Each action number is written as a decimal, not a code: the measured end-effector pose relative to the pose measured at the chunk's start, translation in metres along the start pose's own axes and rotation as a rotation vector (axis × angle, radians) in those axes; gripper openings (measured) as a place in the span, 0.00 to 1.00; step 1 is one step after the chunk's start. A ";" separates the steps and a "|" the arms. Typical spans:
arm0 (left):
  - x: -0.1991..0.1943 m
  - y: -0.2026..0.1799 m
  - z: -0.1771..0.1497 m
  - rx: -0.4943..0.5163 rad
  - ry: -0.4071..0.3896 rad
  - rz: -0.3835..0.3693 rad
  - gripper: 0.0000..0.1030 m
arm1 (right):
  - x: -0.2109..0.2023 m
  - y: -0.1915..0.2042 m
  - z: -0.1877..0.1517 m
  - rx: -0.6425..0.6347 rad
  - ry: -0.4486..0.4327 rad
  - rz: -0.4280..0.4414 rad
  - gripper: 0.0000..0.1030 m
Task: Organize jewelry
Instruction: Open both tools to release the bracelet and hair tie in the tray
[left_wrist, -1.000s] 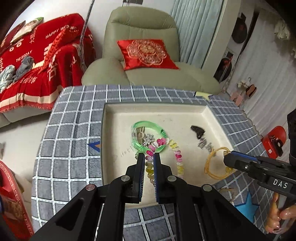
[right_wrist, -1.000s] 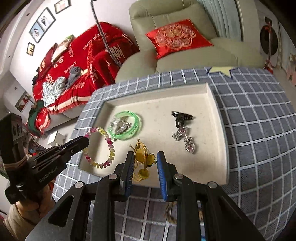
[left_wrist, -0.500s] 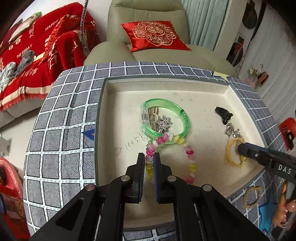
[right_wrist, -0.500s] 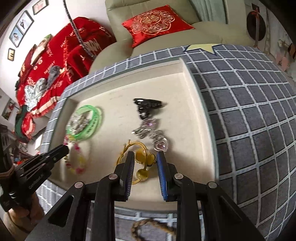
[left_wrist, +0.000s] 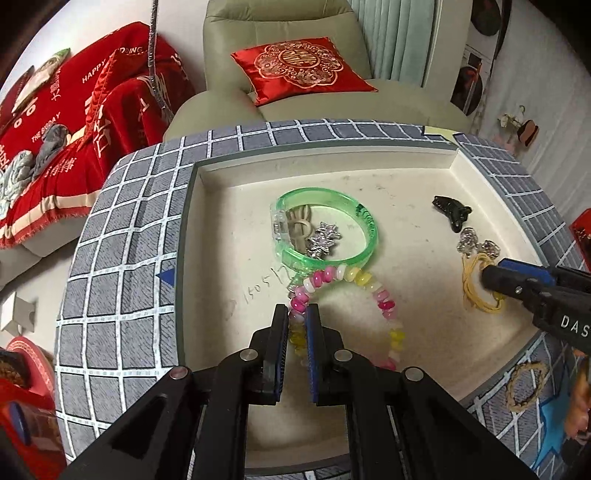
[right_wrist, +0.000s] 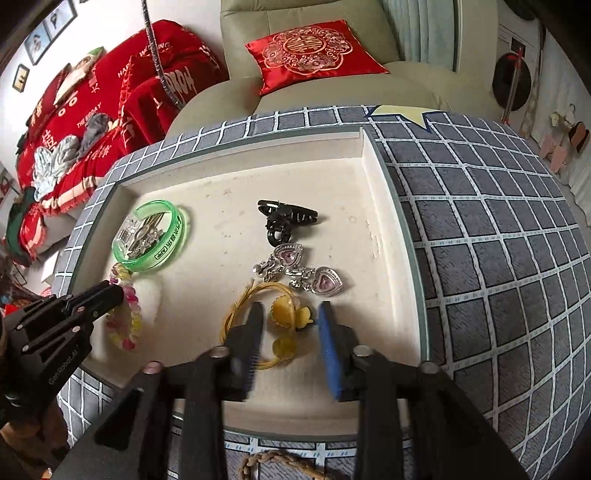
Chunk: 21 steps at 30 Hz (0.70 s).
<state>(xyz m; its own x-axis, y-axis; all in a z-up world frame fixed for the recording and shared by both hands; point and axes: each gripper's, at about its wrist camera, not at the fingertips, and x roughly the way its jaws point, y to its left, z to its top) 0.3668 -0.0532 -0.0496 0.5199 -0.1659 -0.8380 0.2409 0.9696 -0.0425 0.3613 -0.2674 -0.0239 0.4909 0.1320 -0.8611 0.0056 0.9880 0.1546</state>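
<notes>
**Two grippers low over the jewelry tray**

A shallow cream tray (left_wrist: 236, 206) sits sunk into a grey checked cloth (left_wrist: 122, 236), and both tools tilt steeply down into it.

In the left wrist view, the left gripper (left_wrist: 296, 321) comes up from the bottom centre of the frame, its black jaws pinched tight on the pink, white and yellow beaded bracelet (left_wrist: 369, 286). The bead loop spreads away to the right of the fingers and lies on the tray floor. Just above it, touching the beads, rests a translucent green plastic bangle (left_wrist: 364, 229) with a small silver star-shaped piece (left_wrist: 325, 238) inside its ring. Further right lies a black plastic claw clip (left_wrist: 452, 214).

In the right wrist view, the right gripper (right_wrist: 291, 321) rises from the bottom centre, also angled downward. Its jaws are opening, and the yellow hair tie with amber flower and bead charms (right_wrist: 282, 314) lies on the tray between them; the fingers (right_wrist: 330, 343) stand clear on either side of the charms. Right above the tie lie silver earrings with pink heart stones (right_wrist: 321, 280), with the claw clip beyond them. A braided tan cord (right_wrist: 275, 459) lies on the cloth at the lower edge, outside the tray.
</notes>
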 end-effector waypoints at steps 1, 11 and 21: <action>-0.001 0.001 -0.001 -0.008 -0.003 -0.008 0.25 | -0.003 0.000 0.000 0.003 -0.008 -0.003 0.52; -0.011 0.010 -0.002 -0.072 -0.043 -0.024 0.25 | -0.034 0.002 -0.002 0.053 -0.077 0.067 0.75; -0.008 0.003 0.000 -0.025 -0.022 0.017 0.51 | -0.056 0.002 -0.012 0.067 -0.105 0.107 0.77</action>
<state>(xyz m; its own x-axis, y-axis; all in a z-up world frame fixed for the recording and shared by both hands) 0.3638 -0.0494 -0.0430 0.5416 -0.1530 -0.8266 0.2115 0.9765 -0.0421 0.3229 -0.2721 0.0189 0.5800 0.2238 -0.7832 0.0048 0.9605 0.2781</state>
